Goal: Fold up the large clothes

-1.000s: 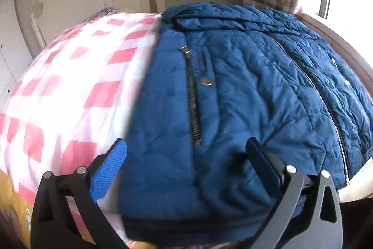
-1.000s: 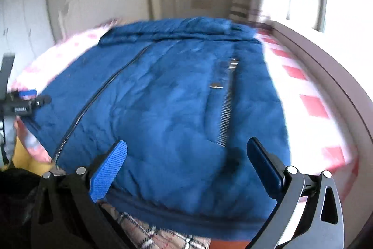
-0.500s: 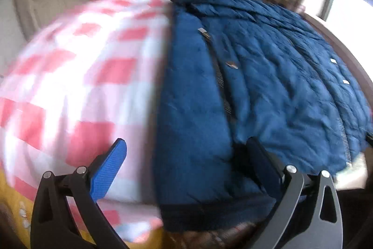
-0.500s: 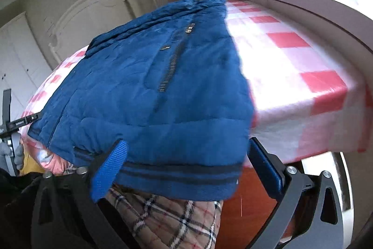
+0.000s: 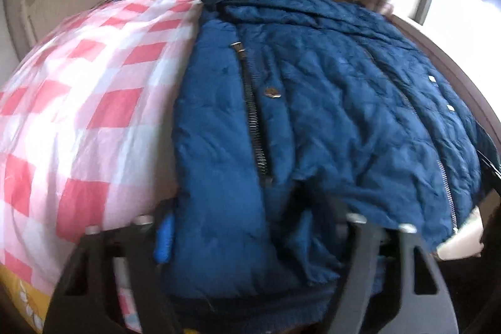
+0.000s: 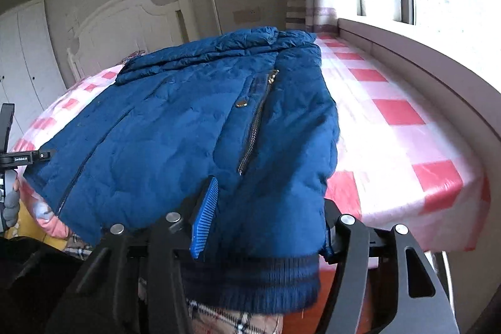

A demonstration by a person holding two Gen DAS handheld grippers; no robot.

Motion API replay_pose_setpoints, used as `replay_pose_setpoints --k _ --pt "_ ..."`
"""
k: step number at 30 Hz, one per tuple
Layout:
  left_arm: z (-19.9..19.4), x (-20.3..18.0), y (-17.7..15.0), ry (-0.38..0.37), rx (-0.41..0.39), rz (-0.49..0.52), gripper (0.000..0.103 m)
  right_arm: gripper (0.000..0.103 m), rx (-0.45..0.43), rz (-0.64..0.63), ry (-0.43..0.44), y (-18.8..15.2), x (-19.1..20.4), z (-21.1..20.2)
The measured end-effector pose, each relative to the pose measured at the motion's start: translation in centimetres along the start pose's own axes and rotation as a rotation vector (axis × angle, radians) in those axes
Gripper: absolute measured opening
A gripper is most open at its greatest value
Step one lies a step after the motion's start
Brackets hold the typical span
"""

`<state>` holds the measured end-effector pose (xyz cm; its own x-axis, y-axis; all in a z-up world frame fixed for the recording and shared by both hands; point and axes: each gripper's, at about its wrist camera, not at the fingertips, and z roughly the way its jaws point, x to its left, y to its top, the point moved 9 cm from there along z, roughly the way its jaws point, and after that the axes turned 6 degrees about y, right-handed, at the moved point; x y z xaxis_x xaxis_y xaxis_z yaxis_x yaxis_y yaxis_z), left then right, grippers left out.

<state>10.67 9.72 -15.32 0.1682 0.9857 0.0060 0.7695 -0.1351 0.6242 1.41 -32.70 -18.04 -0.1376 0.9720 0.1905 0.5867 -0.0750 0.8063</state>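
Observation:
A blue quilted jacket (image 5: 313, 102) lies front up on a bed with a pink and white checked sheet (image 5: 78, 102). Its ribbed hem hangs over the near bed edge. My left gripper (image 5: 250, 237) is shut on the jacket's bottom left corner, with fabric bunched between the fingers. My right gripper (image 6: 266, 227) is shut on the jacket (image 6: 194, 127) at its bottom right corner, just above the ribbed hem (image 6: 253, 280). The left gripper's frame also shows at the left edge of the right wrist view (image 6: 18, 158).
A white headboard (image 6: 125, 24) stands at the far end of the bed. A window ledge (image 6: 422, 68) runs along the bed's right side under a bright window. White wardrobe doors (image 6: 22, 58) stand to the left. The checked sheet (image 6: 391, 127) lies bare beside the jacket.
Both grippers were open above the jacket's hem. They moved to its two bottom corners and closed on the fabric.

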Motion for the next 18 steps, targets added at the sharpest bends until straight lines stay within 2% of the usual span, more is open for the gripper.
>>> replay_pose_setpoints --k 1,2,3,4,7,10,12,15,18 --pt "-0.5 -0.2 0.0 -0.011 -0.017 0.017 0.038 0.044 -0.005 -0.015 0.002 0.0 0.2 -0.1" --pt "-1.0 -0.1 0.0 -0.004 -0.031 0.033 0.030 0.041 -0.008 -0.022 0.010 0.0 0.3 -0.3" --pt "-1.6 0.2 0.1 0.009 -0.049 0.042 0.015 0.034 -0.011 -0.022 0.016 -0.1 0.3 -0.5" --pt "-2.4 0.6 0.2 0.009 -0.064 0.029 0.009 0.029 -0.019 -0.017 0.029 -0.1 0.2 -0.8" --pt "-5.7 1.3 0.2 -0.042 -0.117 -0.023 0.008 0.022 -0.072 0.046 0.087 0.2 0.1 -2.5" --pt "-9.5 1.5 0.1 -0.044 -0.174 -0.027 0.008 0.020 -0.123 0.063 0.131 1.0 0.9 -5.0" --pt "-12.9 1.8 0.2 -0.091 -0.217 -0.066 0.008 0.019 -0.166 0.080 0.177 1.8 1.8 -7.7" --pt "-19.4 2.3 1.4 -0.166 -0.347 -0.109 0.008 0.019 -0.298 0.093 0.267 4.7 3.6 -13.6" --pt "-23.9 3.2 4.3 -0.230 -0.471 -0.154 0.008 0.019 -0.439 0.036 0.299 8.6 5.4 -18.7"
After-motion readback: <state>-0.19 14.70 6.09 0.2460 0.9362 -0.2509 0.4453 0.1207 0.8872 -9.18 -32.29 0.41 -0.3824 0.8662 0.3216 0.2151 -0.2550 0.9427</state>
